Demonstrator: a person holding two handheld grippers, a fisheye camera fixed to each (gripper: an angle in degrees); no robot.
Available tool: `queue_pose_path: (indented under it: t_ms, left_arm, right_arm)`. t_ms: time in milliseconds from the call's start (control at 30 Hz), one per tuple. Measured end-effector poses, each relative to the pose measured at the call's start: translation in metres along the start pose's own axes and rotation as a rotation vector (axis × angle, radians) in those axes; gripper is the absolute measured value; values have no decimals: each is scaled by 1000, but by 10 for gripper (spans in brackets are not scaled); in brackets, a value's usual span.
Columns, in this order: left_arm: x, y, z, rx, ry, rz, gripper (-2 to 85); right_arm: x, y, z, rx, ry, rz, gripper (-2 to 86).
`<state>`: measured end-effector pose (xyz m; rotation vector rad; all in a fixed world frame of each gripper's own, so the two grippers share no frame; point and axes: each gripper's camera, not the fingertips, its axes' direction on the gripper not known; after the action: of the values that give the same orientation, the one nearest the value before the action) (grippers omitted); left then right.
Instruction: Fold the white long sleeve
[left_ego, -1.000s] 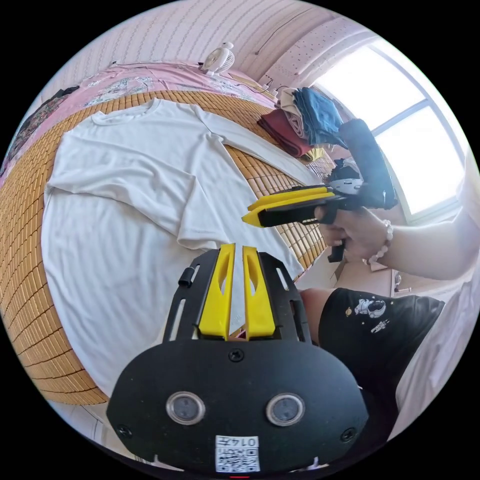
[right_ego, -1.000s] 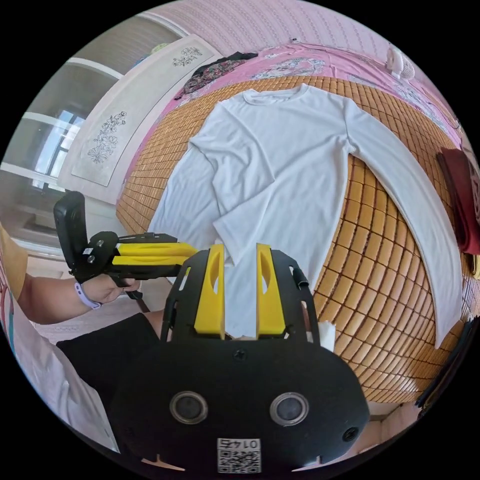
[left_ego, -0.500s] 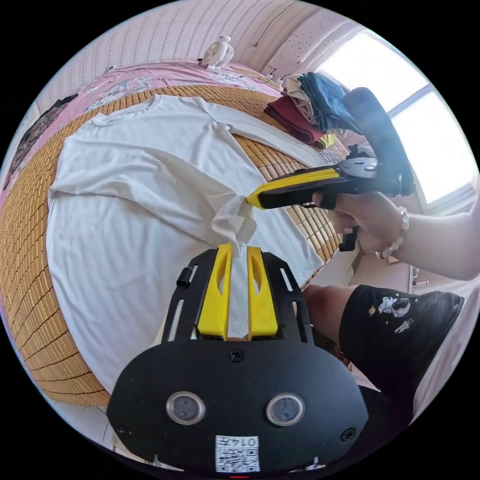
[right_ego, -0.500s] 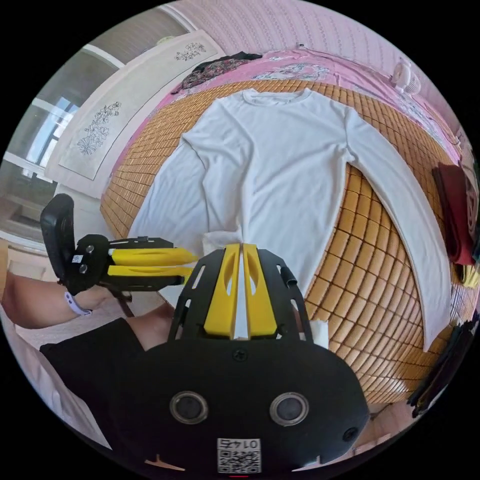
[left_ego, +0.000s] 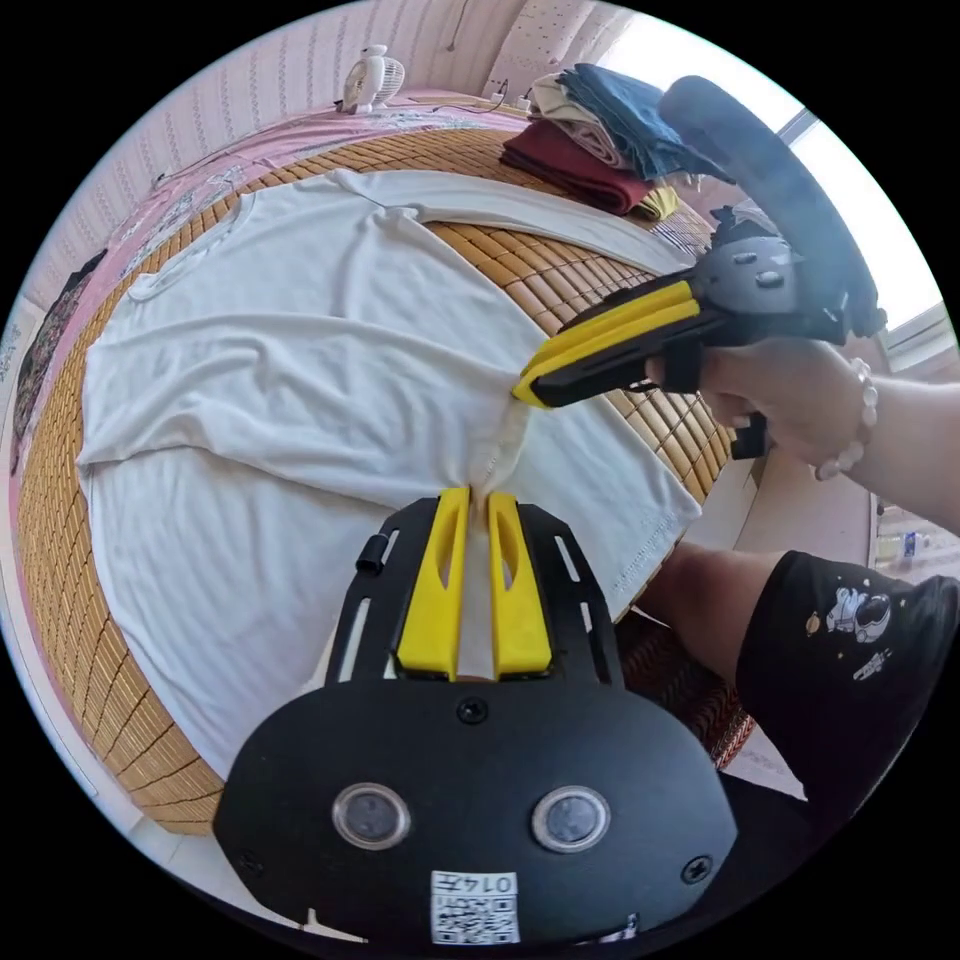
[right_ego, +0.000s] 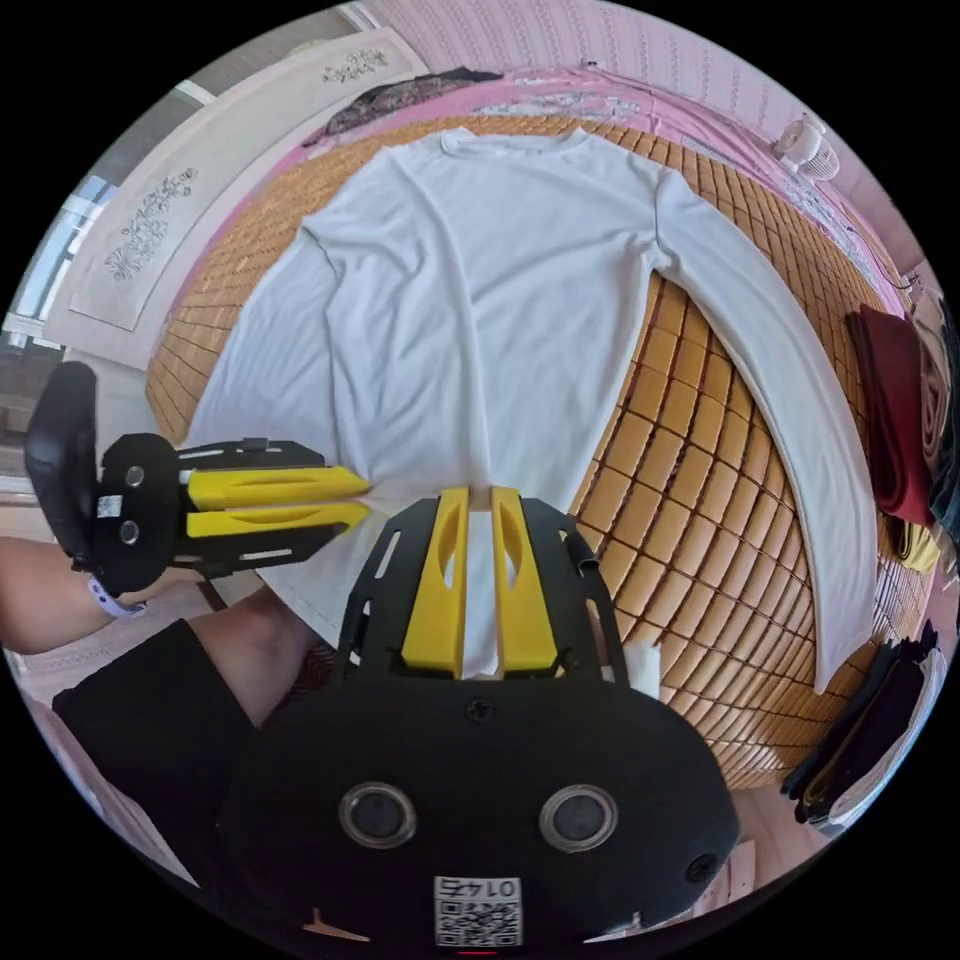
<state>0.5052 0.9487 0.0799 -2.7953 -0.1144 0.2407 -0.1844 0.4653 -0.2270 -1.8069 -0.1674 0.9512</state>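
A second ago the folded-over sleeve of the white long-sleeved shirt (left_ego: 300, 340) lay flat across its body, and both yellow-jawed grippers hung above it with a gap between their jaws. Since then the right gripper (right_ego: 478, 492) closed on the sleeve's cuff, and the left gripper (left_ego: 478, 492) closed on the same cuff. Together they lifted that end off the body and drew it toward the hem, so the sleeve, which had lain slack, pulled into taut creases running to the two sets of jaws.
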Motion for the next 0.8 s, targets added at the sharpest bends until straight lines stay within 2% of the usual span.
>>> queue_pose_path:
  t_ms: [33, 100, 233, 333, 500, 567, 633, 700, 800]
  left_arm:
    - [-1, -1, -1, -8, 24, 13, 14]
    - [-4, -1, -7, -7, 40, 16, 14]
    - [-23, 17, -37, 54, 137, -7, 41]
    - [-61, 40, -79, 104, 86, -56, 48]
    - [-172, 80, -132, 225, -140, -297, 50]
    - [-213, 90, -136, 235, -115, -333, 48]
    - [-225, 97, -137, 268, -86, -335, 47]
    - [-228, 104, -133, 269, -71, -324, 50]
    - [-219, 109, -118, 226, -7, -306, 57]
  right_arm:
    - [-2, -5, 10, -57, 30, 0, 19]
    - [-6, -8, 2, -19, 22, -17, 12]
    - [-8, -14, -8, -85, 6, -77, 24]
    - [-6, -33, -26, -93, 34, -146, 36]
    - [-19, -129, -46, 44, -31, -277, 57]
    - [-38, -186, -42, 49, -112, -310, 60]
    - [-61, -209, -38, 81, -104, -357, 62]
    - [-84, -218, -33, 96, -119, -411, 66]
    - [-108, -209, -16, 11, -79, -469, 71]
